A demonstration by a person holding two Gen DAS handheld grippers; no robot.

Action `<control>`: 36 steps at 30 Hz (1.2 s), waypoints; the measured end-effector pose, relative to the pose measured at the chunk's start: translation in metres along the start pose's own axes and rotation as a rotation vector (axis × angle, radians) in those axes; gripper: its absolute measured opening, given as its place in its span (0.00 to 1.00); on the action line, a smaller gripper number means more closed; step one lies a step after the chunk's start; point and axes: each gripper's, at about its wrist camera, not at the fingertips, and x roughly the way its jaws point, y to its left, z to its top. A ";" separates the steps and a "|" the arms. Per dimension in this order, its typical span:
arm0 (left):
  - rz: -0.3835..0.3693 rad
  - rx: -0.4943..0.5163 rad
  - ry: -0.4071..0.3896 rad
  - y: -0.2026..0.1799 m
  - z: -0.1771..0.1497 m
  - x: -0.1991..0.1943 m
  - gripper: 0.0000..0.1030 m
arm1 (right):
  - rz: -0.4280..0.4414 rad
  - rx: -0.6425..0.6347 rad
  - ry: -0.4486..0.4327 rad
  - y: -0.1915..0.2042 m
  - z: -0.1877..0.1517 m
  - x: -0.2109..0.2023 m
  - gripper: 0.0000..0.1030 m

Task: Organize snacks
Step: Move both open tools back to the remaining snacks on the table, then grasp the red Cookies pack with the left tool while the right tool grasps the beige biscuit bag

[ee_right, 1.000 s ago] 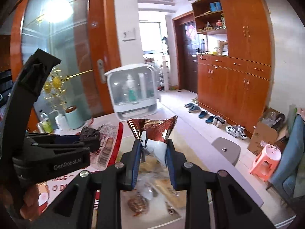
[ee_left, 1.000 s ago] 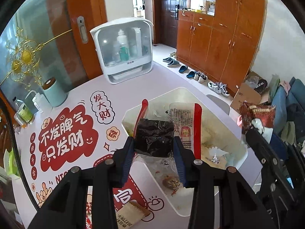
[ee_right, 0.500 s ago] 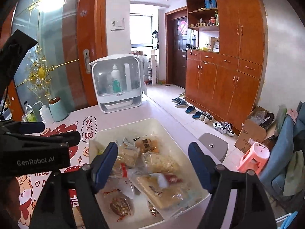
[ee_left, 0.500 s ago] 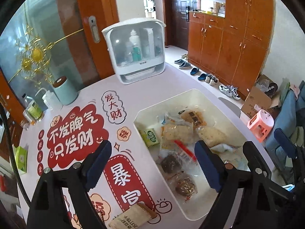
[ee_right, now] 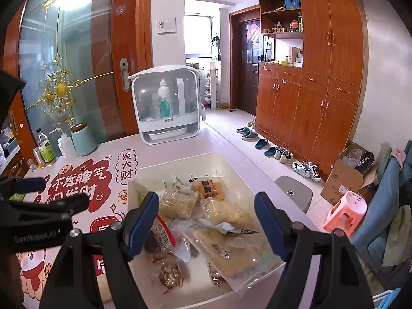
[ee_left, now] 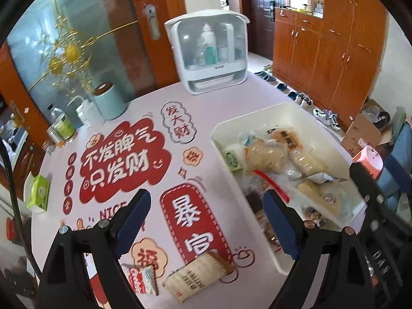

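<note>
A white bin [ee_left: 260, 113] [ee_right: 180, 161] on the table holds several snack packets, mostly pale bagged pastries [ee_right: 231, 213]. Two packets lie on the table outside it: a beige one [ee_left: 195, 278] and a red-and-white one [ee_left: 140, 278]. My left gripper [ee_left: 206, 221] is open and empty, above the table to the left of the bin, over the two loose packets. My right gripper [ee_right: 206, 221] is open and empty, above the bin. The left gripper also shows at the left edge of the right wrist view [ee_right: 38, 213].
A white cabinet with bottles [ee_left: 208, 51] [ee_right: 167, 103] stands at the table's far side. A teal canister [ee_left: 108, 100], a squeeze bottle [ee_left: 86, 113] and a jar [ee_left: 60, 127] stand far left. A green packet [ee_left: 38, 191] lies at the left edge. A pink stool [ee_right: 345, 211] is on the floor.
Both grippers opened and dropped their packets into the bin. The left gripper then swung left, over the table and the loose packets.
</note>
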 end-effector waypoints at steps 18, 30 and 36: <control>0.125 -0.107 0.113 0.069 -0.072 -0.003 0.85 | 0.166 -0.095 0.015 0.056 -0.019 -0.020 0.75; 0.124 -0.026 0.215 0.133 -0.119 0.022 0.85 | 0.191 -0.165 0.177 0.128 -0.071 -0.021 0.75; 0.080 0.030 0.245 0.159 -0.136 0.040 0.85 | 0.136 -0.122 0.306 0.156 -0.108 -0.009 0.75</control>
